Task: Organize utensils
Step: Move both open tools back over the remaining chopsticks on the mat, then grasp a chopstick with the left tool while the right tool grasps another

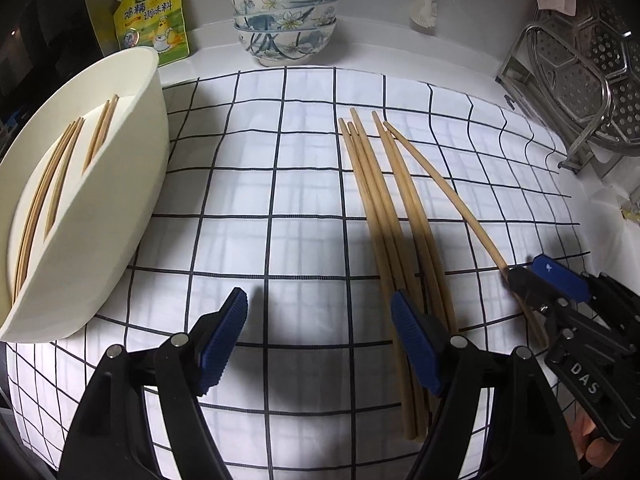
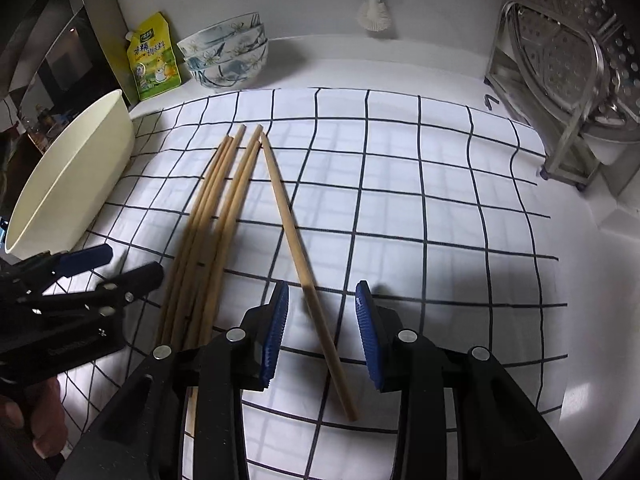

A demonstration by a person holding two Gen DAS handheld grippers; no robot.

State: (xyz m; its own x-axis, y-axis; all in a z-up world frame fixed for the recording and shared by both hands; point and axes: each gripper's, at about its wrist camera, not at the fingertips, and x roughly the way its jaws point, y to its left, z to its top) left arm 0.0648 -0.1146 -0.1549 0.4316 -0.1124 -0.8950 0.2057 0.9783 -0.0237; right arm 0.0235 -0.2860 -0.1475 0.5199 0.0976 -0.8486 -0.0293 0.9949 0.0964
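Our right gripper (image 2: 322, 336) fingers, spread, straddle 1 chopstick (image 2: 298, 248); left gripper (image 1: 318, 344) spread, empty. Closing off-center probably rolls it away.

Counted six loose chopsticks (image 1: 384, 200) on the checked cloth (image 1: 248, 184), about five more inside one cream holder (image 1: 100, 216) left, three stacked bowls (image 1: 285, 24) far.
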